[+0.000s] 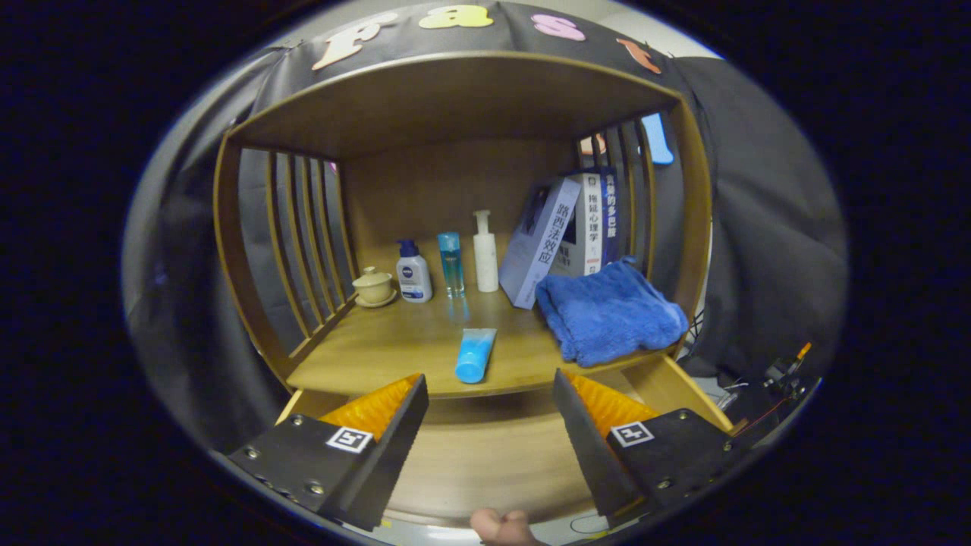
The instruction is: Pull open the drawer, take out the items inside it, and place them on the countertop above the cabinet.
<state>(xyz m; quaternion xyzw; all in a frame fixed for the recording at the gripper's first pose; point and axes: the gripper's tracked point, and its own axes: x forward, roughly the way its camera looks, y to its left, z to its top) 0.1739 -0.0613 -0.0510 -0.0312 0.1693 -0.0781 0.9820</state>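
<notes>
My gripper (pixel 489 390) is open, its two fingers spread wide with nothing between them. Below them the drawer (pixel 485 455) is pulled out, and its wooden bottom shows bare between the fingers. Just beyond the fingertips is the countertop (pixel 379 353) of the wooden cabinet. A blue tube (pixel 475 355) lies on the countertop near its front edge, slightly ahead of the gap between my fingers. A folded blue towel (pixel 611 311) lies on the countertop to the right of the tube.
At the back of the countertop stand a lidded cup on a saucer (pixel 374 287), a white pump bottle (pixel 413 271), a slim blue bottle (pixel 450 263), a white dispenser (pixel 485 252) and leaning books (pixel 565 235). Slatted side walls and a shelf roof enclose the space. A fingertip (pixel 501 527) shows below.
</notes>
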